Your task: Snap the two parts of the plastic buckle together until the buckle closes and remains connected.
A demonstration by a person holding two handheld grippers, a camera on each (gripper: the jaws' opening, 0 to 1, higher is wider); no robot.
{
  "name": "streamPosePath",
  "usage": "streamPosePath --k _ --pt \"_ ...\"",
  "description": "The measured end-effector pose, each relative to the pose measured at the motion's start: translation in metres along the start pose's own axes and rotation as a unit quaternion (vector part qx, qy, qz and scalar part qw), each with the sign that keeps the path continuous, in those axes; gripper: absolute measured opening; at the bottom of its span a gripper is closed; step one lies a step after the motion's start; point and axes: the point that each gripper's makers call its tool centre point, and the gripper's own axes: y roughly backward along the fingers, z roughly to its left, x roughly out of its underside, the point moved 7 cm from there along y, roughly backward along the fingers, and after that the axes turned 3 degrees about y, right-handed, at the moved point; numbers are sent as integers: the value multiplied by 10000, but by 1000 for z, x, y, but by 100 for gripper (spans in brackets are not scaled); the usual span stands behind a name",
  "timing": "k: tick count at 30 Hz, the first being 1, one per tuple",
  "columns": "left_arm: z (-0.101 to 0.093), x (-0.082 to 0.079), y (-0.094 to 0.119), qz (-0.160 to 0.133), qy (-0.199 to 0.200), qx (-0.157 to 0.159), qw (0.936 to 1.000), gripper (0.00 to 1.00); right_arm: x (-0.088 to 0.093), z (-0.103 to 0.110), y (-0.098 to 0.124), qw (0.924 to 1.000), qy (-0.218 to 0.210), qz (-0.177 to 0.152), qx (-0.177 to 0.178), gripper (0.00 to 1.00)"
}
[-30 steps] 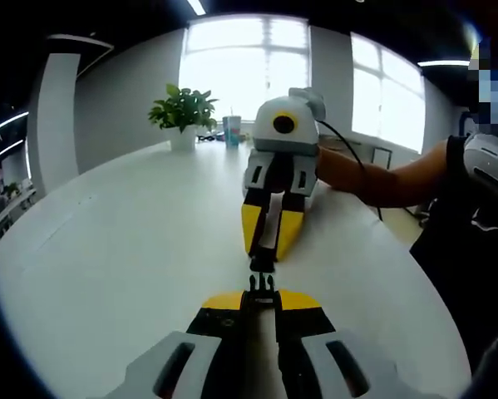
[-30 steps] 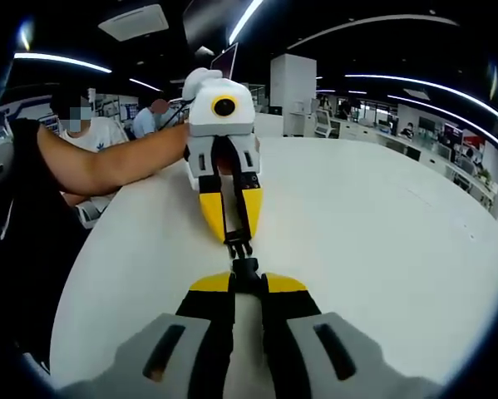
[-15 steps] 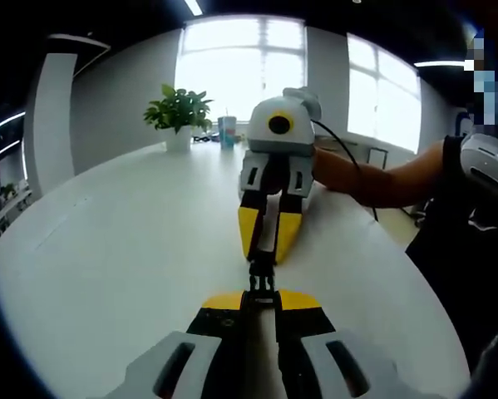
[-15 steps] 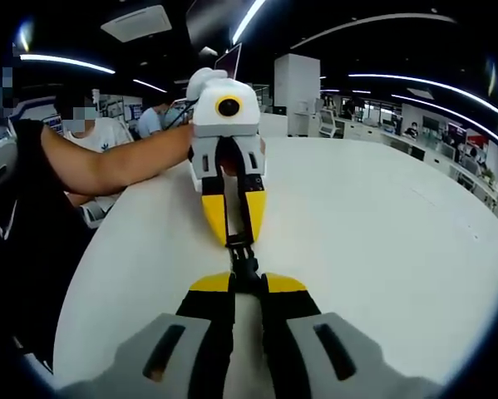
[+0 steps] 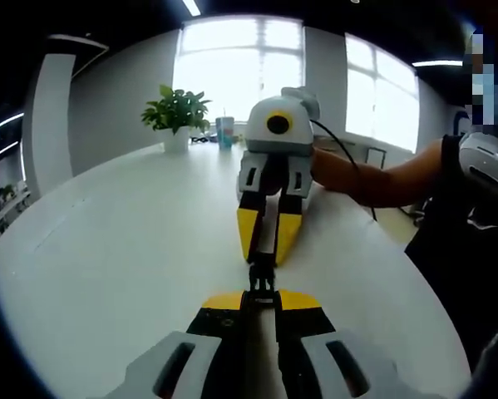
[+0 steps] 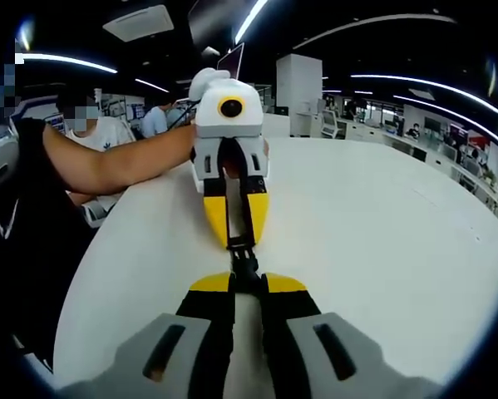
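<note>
Left claw [image 5: 260, 301] and right claw [image 6: 245, 284] tip-to-tip, each clamped on black buckle [image 5: 261, 274].

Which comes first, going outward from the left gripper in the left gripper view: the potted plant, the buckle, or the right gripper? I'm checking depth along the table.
1. Buckle: at the left gripper's own yellow jaw tips.
2. Right gripper: just past the buckle, facing back, gripping its other end.
3. Potted plant: far end of the white table, upper left, by the window.
</note>
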Motion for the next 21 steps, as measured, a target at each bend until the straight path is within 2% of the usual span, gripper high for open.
streamPosePath --k 21 --pt "-7 -4 -7 -59 -63 104 9999 10 -2 0 -2 10000 73 -21 -65 10"
